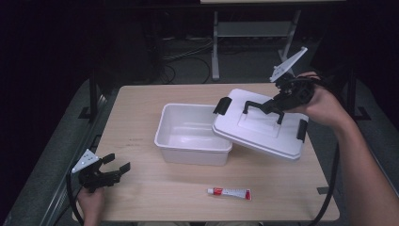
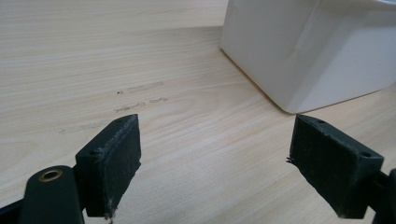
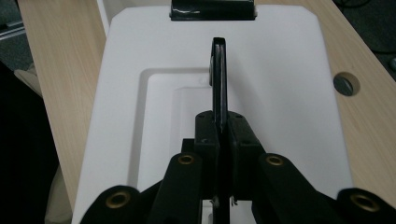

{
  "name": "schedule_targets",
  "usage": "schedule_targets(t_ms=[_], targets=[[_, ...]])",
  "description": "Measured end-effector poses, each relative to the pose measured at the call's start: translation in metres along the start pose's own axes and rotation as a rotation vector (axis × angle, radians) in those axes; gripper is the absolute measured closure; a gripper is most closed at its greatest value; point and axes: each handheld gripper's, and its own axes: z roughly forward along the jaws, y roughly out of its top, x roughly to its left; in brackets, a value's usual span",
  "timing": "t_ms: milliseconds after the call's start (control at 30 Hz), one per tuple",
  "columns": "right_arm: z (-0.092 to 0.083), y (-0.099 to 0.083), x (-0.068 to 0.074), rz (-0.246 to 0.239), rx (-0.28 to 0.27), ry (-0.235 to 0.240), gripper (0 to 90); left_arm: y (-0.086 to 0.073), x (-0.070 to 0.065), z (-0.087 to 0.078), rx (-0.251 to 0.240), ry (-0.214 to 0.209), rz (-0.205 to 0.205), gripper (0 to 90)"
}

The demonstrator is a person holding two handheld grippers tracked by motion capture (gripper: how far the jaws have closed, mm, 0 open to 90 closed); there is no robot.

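Here, one lid (image 1: 263, 128), one box (image 1: 190, 134), one tube (image 1: 229, 192).

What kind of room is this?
Probably a lab or workroom for recording handling tests. A plain wooden table stands in a dark room, cables lie on the floor behind it, and a person's hand works a tool with a cable attached.

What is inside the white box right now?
The visible part of the white box looks empty; its right end is covered by the lid held by the right tongs.
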Motion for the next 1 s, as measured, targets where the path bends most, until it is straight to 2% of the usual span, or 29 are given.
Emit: schedule_targets(t_ms=[467, 800, 833, 1000], targets=[[-0.023, -0.049, -0.001, 0.095, -0.007, -0.058, 83.7, 0.000, -0.001, 0.000, -0.001, 0.001, -0.001, 15.9], [-0.022, -0.078, 0.000, 0.150, -0.011, -0.066, 83.7, 0.000, -0.002, 0.001, 0.000, 0.002, 0.003, 15.9], [-0.021, -0.086, 0.000, 0.162, -0.014, -0.069, 83.7, 0.000, -0.002, 0.001, 0.003, 0.004, 0.004, 15.9], [-0.017, -0.096, 0.000, 0.180, -0.008, -0.071, 83.7, 0.000, -0.002, 0.001, 0.004, 0.002, 0.007, 15.9]])
